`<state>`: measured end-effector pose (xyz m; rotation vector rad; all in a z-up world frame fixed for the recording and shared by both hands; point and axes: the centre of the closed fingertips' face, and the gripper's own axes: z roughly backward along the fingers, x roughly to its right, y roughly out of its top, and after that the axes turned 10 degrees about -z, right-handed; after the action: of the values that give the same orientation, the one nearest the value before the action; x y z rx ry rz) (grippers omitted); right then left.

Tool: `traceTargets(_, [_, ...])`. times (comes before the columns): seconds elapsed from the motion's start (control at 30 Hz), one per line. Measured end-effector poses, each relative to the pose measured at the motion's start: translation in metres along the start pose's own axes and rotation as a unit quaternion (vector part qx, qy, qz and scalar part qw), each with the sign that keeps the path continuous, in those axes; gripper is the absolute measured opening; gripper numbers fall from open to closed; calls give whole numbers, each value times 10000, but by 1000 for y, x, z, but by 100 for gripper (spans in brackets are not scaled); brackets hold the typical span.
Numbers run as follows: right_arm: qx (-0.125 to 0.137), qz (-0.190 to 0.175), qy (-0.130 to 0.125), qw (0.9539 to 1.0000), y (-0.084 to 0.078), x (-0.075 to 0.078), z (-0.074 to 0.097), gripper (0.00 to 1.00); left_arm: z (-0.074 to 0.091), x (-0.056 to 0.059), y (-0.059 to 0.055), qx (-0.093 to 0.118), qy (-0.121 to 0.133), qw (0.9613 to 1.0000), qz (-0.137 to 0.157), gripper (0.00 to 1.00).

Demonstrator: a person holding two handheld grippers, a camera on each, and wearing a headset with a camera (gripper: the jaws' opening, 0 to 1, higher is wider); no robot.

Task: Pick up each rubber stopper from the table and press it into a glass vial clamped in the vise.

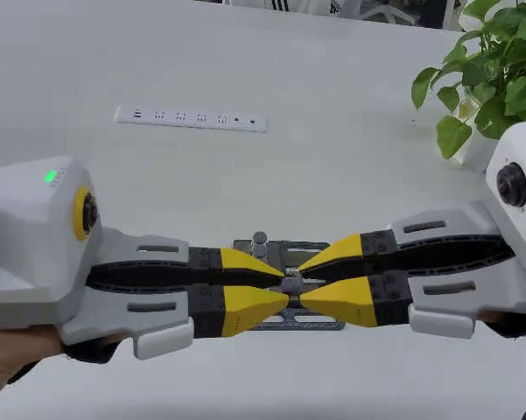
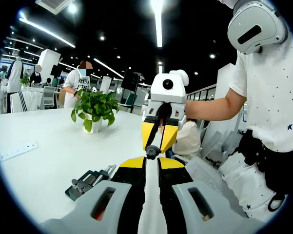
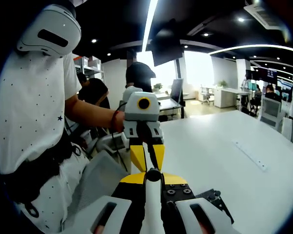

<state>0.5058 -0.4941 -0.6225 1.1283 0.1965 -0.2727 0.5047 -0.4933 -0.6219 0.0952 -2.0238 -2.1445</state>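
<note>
The right gripper (image 1: 303, 283) has its yellow wedge-shaped jaws drawn narrow onto a small, dark, rounded rubber stopper (image 3: 153, 175). The left gripper (image 1: 283, 286) meets it tip to tip, jaws equally narrow at the same stopper; whether they pinch it I cannot tell. Beneath them sits the grey metal vise (image 1: 313, 249) on the smooth white table (image 1: 333, 157), a flat white power strip (image 1: 191, 118) and a leafy plant (image 1: 490, 79) farther off

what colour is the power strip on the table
White; the power strip shows best in the head view.
</note>
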Motion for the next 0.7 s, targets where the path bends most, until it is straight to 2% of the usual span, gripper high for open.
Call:
traceTargets(0.27, [-209, -65, -255, 9994, -3, 18, 1, 5, 8, -7, -21, -337, 273, 9990, -143, 18])
traceTargets(0.47, [-557, -46, -417, 9976, -10, 33, -8, 5, 11, -11, -34, -543, 440, 9972, -276, 31])
traceTargets(0.7, [-1030, 23, -521, 9933, -18, 54, -16, 5, 19, -19, -51, -812, 642, 9937, -423, 47])
